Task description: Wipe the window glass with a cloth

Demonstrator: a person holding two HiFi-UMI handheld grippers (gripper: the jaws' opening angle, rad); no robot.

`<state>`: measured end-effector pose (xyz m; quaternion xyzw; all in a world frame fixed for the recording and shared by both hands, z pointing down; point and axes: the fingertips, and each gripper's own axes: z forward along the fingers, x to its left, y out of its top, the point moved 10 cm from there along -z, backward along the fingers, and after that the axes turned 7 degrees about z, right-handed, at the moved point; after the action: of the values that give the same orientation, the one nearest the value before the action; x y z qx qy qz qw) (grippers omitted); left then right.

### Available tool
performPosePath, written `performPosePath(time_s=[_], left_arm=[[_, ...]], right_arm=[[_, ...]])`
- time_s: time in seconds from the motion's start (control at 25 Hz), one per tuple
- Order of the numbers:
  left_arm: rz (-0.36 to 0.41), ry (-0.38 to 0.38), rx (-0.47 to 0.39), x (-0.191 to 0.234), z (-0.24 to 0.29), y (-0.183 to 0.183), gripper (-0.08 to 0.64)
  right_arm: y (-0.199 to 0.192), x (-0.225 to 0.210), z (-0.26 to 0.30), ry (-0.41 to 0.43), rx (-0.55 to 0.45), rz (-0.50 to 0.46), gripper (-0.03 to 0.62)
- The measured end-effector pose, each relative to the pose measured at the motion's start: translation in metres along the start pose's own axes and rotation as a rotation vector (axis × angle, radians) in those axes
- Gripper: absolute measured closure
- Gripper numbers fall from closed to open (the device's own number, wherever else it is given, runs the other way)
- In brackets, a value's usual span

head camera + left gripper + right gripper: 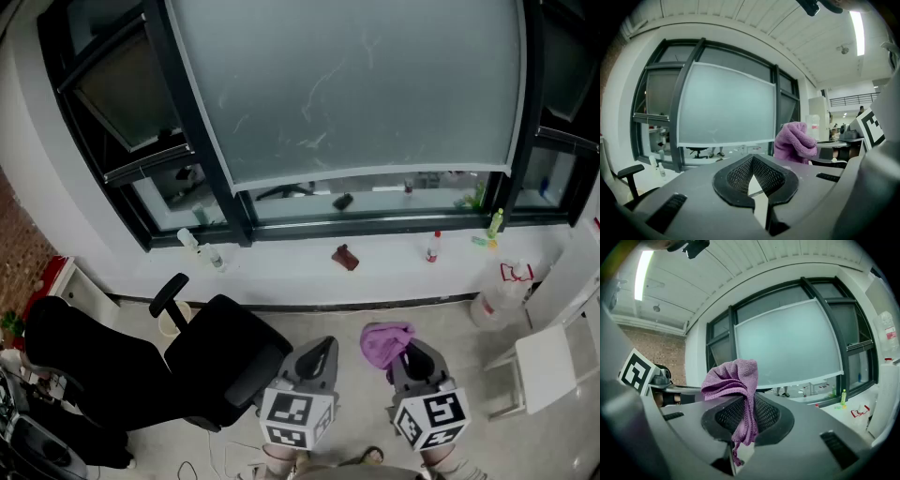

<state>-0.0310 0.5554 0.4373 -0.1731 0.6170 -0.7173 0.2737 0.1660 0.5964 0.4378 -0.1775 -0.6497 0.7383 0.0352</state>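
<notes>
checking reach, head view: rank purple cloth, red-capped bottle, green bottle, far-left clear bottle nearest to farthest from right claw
1. purple cloth, in the right claw
2. red-capped bottle, sill ahead
3. green bottle, sill right
4. clear bottle, sill far left

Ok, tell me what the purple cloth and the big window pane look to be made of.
Purple cloth: soft matte fabric, probably microfibre terry, judging by its fuzzy nap and limp folds. Window pane: glass with a frosted, hazy finish, streaked with pale smears; film or etching, I cannot tell.
</notes>
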Motion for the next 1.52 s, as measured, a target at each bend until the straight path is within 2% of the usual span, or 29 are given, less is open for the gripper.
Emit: performPosePath(time_s=[0.28, 0.6, 0.84, 1.08, 1.36, 1.52], left_arm=[[-0.007, -0.027, -0.022, 0.027, -0.025, 0.009, 0.555], [-0.030, -0.004, -0.058, 0.039, -0.038, 0.016, 0.555], [-0.061, 0.027, -0.061, 0.030, -0.034, 0.009, 0.555], [-0.090, 0.067, -0.052, 0.004, -0.026, 0.000, 0.555], [-0.111, 0.076, 0.006, -0.012, -0.008, -0.011, 0.555], [-0.139, 0.079, 0.002, -0.008, 0.009, -0.011, 0.555]], right_arm=[[0.006, 0.046, 0.017, 0.003, -0.036, -0.021, 0.545], [0.007, 0.060, 0.020, 0.026, -0.032, -0.039, 0.545], [0.009, 0.046, 0.013, 0.064, -0.036, -0.049, 0.545], [0.002, 0.014, -0.005, 0.096, -0.007, -0.027, 0.545], [-0.001, -0.015, -0.005, 0.105, 0.030, -0.017, 0.545], [0.000, -0.030, 0.005, 0.107, 0.044, -0.009, 0.545]])
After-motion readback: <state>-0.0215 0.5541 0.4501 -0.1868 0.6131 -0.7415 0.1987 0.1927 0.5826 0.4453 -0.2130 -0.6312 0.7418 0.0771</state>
